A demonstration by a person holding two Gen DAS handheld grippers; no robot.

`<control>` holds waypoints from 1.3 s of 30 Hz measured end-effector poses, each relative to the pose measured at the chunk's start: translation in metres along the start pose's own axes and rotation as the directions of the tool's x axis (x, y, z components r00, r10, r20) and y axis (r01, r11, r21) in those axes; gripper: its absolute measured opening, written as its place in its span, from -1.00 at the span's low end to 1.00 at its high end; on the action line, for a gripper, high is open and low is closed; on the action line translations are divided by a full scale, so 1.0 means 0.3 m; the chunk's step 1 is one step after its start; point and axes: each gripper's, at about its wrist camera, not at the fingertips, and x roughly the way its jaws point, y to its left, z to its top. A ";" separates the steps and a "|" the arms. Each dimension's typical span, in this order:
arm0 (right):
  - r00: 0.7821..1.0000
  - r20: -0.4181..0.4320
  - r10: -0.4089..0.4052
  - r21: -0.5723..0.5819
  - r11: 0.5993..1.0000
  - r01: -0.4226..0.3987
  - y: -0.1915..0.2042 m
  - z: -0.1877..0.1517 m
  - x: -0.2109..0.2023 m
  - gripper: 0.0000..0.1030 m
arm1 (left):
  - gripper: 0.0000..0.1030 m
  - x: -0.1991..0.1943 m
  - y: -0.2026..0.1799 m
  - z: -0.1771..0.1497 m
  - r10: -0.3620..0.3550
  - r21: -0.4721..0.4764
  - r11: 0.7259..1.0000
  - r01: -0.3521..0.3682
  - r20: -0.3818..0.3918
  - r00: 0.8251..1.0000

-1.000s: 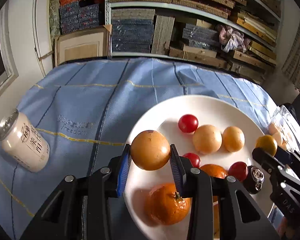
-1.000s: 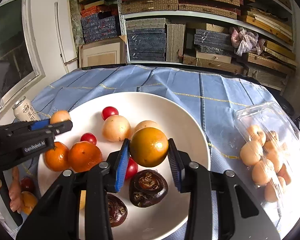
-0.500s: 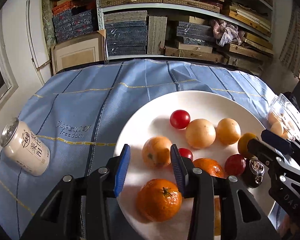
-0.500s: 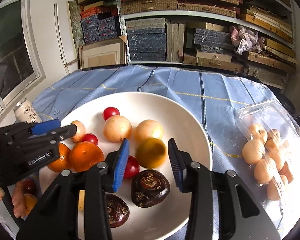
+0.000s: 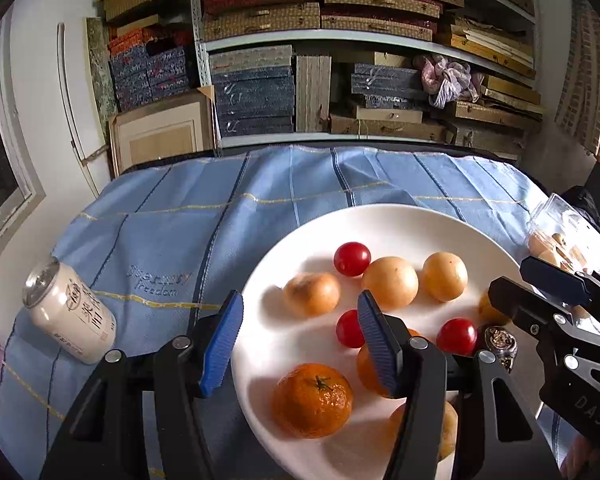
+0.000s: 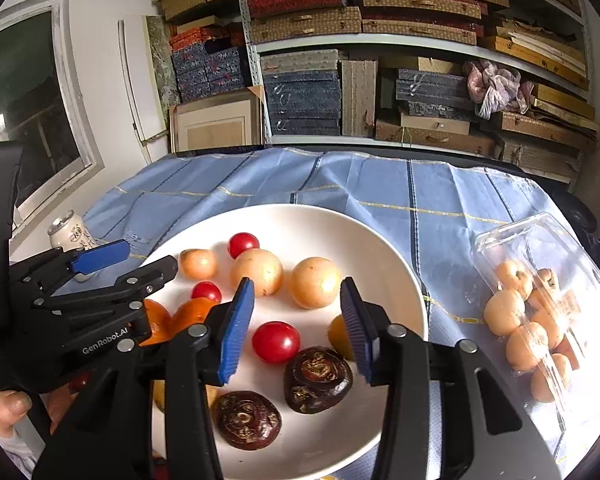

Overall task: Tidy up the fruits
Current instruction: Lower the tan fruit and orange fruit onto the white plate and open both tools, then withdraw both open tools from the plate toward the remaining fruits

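Observation:
A white plate (image 5: pixel 284 264) on the blue cloth holds mandarins, pale round fruits, cherry tomatoes and dark brown fruits. My left gripper (image 5: pixel 300 340) hovers over the plate's left side with its jaws opening and nothing between the pads. A pale orange fruit (image 5: pixel 312 294) lies on the plate just beyond it, and a mandarin (image 5: pixel 312 400) lies below it. My right gripper (image 6: pixel 296 328) is over the plate's near side, its jaws also opening. A yellow-orange fruit (image 6: pixel 337 338) rests on the plate, half hidden behind its right finger. A cherry tomato (image 6: pixel 276 342) lies under the gap, untouched.
A clear plastic box (image 6: pixel 532 320) of pale fruits lies right of the plate. A drink can (image 5: pixel 68 316) lies on its side on the cloth at the left. Two dark brown fruits (image 6: pixel 318 378) sit at the plate's near edge. Shelves of boxes stand behind the table.
Each gripper held a round orange fruit a second ago. Both have let go, the fruits now lie on the plate, and both pairs of jaws stand wider, the left most.

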 end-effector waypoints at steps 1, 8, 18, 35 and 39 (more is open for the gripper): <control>1.000 0.005 0.003 0.000 1.000 -0.003 0.004 0.003 -0.007 -0.13 | 0.16 -0.005 -0.002 0.001 0.001 0.002 1.000 -0.001 0.004 1.000; 0.998 0.048 0.034 -0.007 0.999 -0.034 0.040 0.028 -0.071 -0.11 | 0.21 -0.065 -0.011 0.017 -0.009 0.015 1.000 0.008 0.041 0.999; 0.978 0.171 0.120 -0.016 0.993 -0.119 0.082 0.089 -0.253 0.03 | 0.42 -0.305 0.102 -0.022 0.021 -0.021 1.000 -0.019 0.117 0.993; 0.818 0.371 0.440 -0.254 0.895 -0.366 0.396 -0.080 -0.872 0.90 | 0.69 -0.515 0.418 -0.444 0.088 -0.194 0.976 -0.093 -0.033 0.996; 0.904 0.312 0.291 -0.311 0.931 -0.192 0.432 -0.199 -0.849 0.91 | 0.77 -0.508 0.391 -0.414 0.079 -0.154 0.985 -0.084 -0.035 0.996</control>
